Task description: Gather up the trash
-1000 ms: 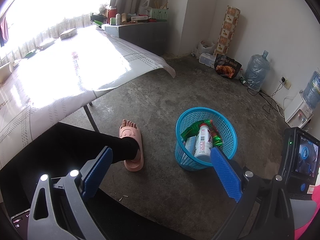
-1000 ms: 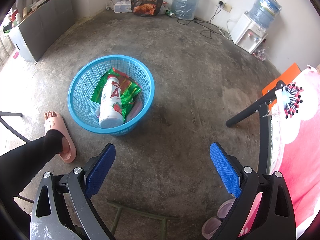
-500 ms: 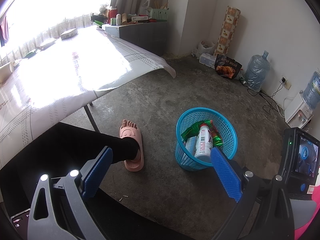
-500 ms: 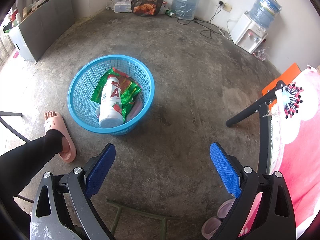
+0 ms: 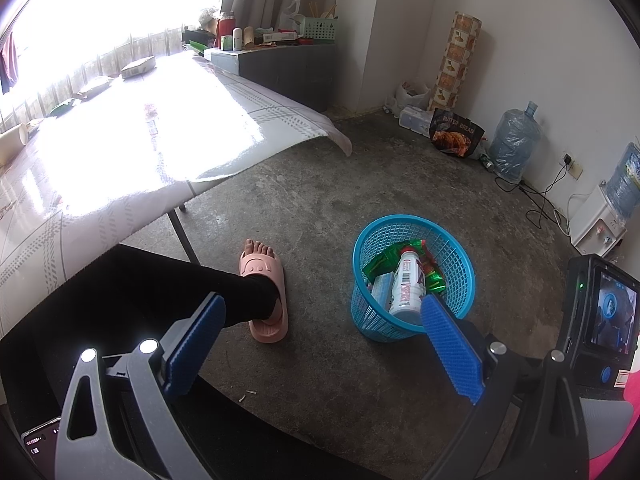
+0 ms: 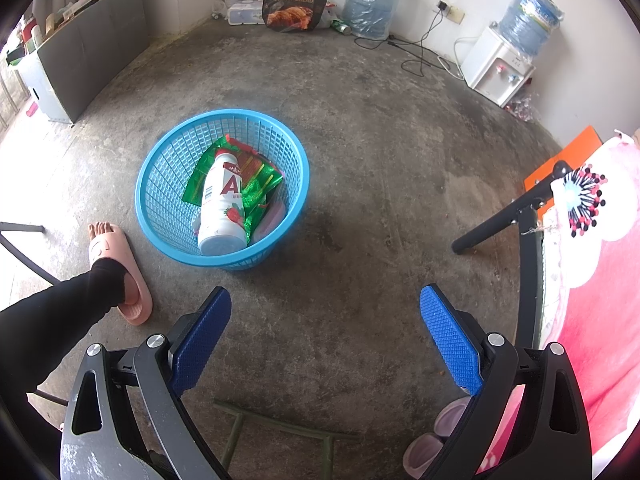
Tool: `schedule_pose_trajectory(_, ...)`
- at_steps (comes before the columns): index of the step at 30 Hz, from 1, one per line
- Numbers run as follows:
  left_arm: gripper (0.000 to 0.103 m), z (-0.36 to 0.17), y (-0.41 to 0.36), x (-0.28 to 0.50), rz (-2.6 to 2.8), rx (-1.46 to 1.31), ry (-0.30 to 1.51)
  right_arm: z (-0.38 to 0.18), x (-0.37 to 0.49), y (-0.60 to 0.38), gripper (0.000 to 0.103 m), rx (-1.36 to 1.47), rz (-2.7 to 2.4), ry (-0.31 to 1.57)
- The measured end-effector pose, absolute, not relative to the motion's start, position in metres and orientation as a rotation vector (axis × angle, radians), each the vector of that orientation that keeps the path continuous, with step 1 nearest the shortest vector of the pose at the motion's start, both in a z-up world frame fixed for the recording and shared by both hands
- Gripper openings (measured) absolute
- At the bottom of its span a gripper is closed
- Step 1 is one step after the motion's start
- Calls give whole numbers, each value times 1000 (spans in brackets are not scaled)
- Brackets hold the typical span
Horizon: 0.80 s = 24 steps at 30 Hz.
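Observation:
A blue mesh basket (image 6: 168, 168) (image 5: 460, 256) stands on the concrete floor. Inside it lie a white bottle (image 6: 222, 208) (image 5: 408, 284) with a red letter on its label and green foil wrappers (image 6: 258, 184) (image 5: 380, 262). My right gripper (image 6: 324, 344) hangs open above bare floor, nearer to me than the basket, with nothing between its blue pads. My left gripper (image 5: 320, 344) is open too and holds nothing; its right fingertip overlaps the basket's near rim in the left wrist view.
A person's black-clad leg with a pink slipper (image 5: 264, 292) (image 6: 120, 268) rests left of the basket. A table with a glossy cloth (image 5: 132, 144) fills the left. Water jugs (image 6: 372, 0), a dispenser (image 6: 500, 64), cables and a bread bag (image 6: 294, 10) line the far wall. A pink cloth (image 6: 600, 300) hangs on a black frame at right.

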<state>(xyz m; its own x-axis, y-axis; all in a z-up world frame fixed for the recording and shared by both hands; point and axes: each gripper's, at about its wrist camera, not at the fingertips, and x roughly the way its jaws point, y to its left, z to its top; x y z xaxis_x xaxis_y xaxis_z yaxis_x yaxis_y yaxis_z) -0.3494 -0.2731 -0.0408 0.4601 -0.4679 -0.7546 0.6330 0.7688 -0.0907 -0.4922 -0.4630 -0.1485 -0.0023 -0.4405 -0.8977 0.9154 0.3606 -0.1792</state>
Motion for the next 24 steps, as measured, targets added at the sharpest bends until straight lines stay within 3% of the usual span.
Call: schedule_pose_trajectory(24,96,-41,-275,-350,-685,212,855,-150,-493,-461,91,550,-1156,1108)
